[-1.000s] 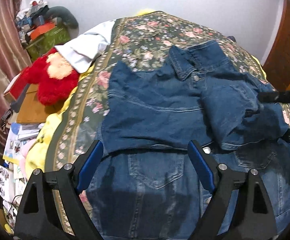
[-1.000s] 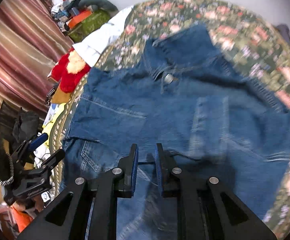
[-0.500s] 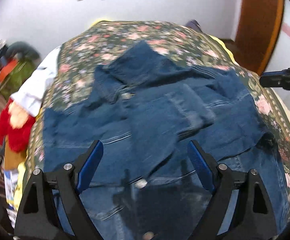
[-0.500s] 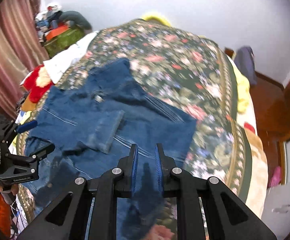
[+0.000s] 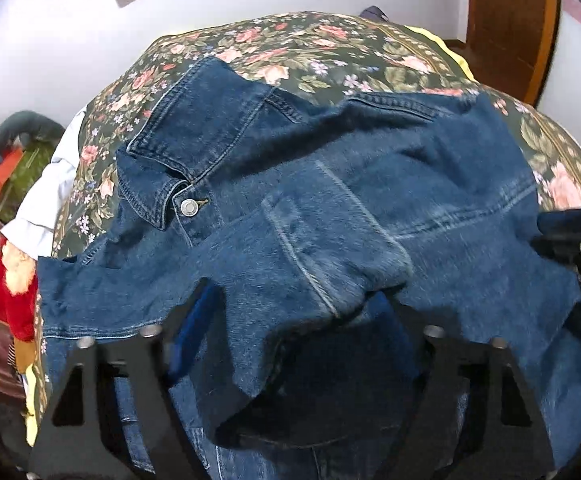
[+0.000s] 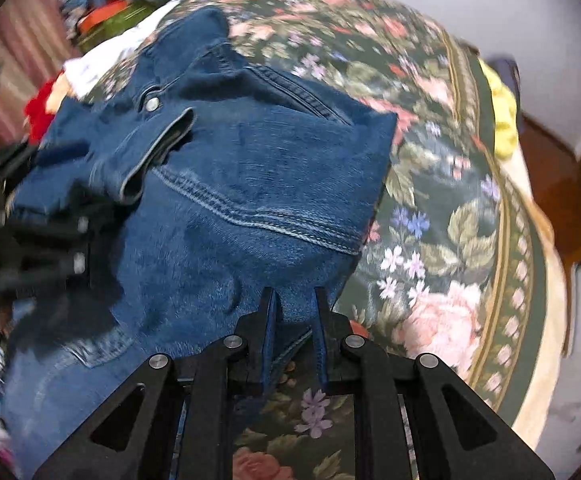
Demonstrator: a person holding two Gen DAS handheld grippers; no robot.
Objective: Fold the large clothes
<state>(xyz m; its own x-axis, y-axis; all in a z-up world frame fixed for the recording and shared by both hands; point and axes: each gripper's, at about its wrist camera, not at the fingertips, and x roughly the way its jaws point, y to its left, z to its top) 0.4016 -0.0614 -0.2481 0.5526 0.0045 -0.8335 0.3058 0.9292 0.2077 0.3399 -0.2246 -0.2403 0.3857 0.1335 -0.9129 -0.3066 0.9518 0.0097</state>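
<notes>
At 9 o'clock lies a red plush toy (image 5: 10,292) by the bed (image 5: 330,46). The denim jacket (image 5: 430,184) lies centred there; left gripper (image 5: 290,320) fingers have been closing around its folded sleeve, not yet visibly pressing. At 3 o'clock, right gripper (image 6: 293,312) fingers pinch the jacket's edge.

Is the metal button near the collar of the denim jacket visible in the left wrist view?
Yes, the round silver metal button shows plainly just below the collar of the denim jacket, uncovered by any fold.
</notes>
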